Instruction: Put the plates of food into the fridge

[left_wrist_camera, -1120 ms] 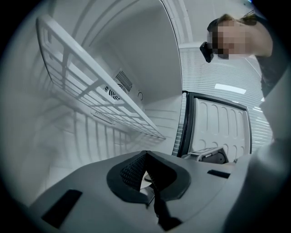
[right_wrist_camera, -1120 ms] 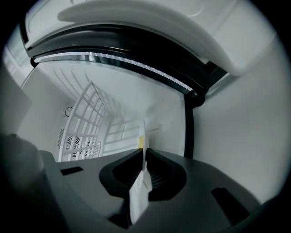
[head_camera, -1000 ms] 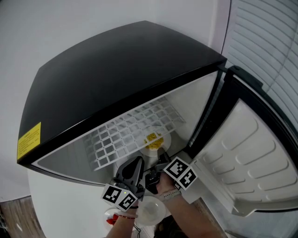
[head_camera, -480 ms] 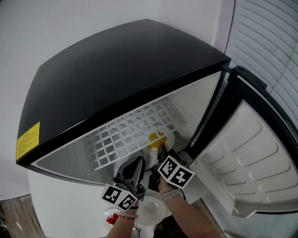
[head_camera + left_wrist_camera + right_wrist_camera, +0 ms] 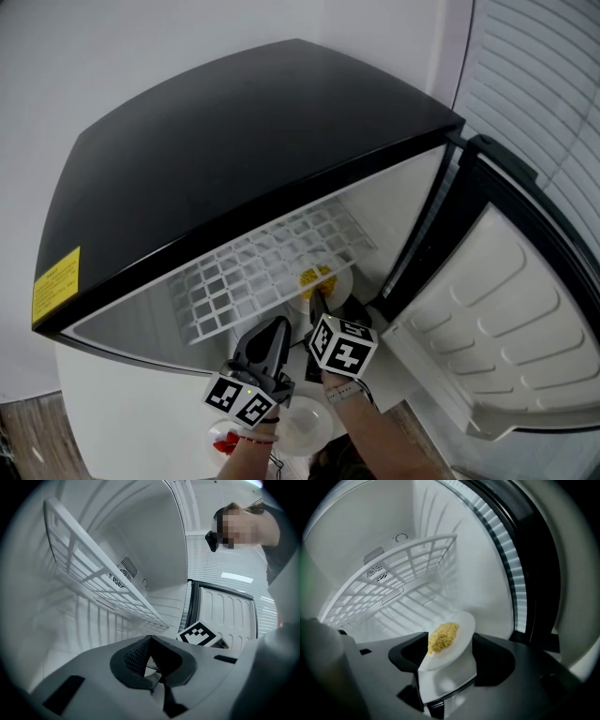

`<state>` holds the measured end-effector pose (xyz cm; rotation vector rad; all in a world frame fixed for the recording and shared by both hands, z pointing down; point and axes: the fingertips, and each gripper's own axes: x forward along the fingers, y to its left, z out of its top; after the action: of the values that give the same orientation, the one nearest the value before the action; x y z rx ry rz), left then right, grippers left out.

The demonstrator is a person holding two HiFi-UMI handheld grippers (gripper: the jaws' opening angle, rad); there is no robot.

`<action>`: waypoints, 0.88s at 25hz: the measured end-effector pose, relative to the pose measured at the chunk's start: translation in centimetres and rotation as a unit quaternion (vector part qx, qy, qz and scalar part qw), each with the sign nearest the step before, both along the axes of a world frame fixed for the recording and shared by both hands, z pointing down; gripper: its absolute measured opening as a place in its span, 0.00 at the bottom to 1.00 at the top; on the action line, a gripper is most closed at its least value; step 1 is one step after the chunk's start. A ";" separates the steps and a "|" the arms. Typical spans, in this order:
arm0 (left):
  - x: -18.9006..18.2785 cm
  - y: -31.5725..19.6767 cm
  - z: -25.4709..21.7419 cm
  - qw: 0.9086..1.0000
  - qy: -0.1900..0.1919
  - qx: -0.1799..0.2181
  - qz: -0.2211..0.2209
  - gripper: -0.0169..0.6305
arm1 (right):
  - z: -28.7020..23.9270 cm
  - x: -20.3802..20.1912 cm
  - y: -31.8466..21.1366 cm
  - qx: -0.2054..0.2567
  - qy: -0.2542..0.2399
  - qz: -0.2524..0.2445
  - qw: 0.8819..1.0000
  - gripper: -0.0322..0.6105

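my right gripper point(image 5: 450, 643) has just been spreading, plate of food point(image 5: 465, 629) loose between its jaws; releasing it, next i back straight out.

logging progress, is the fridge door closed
No, the fridge door stands swung wide open, its white inner lining showing.

The head view looks steeply down from above the black fridge point(image 5: 234, 141), taking in its top, open door point(image 5: 497, 309) and white wire shelf point(image 5: 272, 267) from well back. The left gripper view sits close at the opening, rolled so the shelf slants, facing the interior and the door; the right gripper view looks deeper inside toward the back wall point(image 5: 361, 527), and all three share that shelf.
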<state>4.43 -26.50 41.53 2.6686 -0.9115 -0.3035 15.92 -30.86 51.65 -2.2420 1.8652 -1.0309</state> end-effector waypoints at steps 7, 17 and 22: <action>-0.4 -0.2 0.2 1.000 0.001 -0.005 -0.005 0.04 | 0.7 0.7 0.1 -0.014 0.050 -0.011 0.999 0.48; -0.4 -0.1 0.3 1.000 0.008 -0.015 -0.011 0.04 | -0.5 0.6 0.7 0.005 0.094 -0.039 0.995 0.49; 0.1 0.8 -0.5 1.000 0.011 -0.006 0.006 0.04 | -2.4 -2.0 2.1 0.049 0.137 -0.110 0.983 0.49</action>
<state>4.49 -25.69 41.03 2.6538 -0.8868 -0.3225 13.93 -28.79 49.22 -2.2561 2.2601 -0.6588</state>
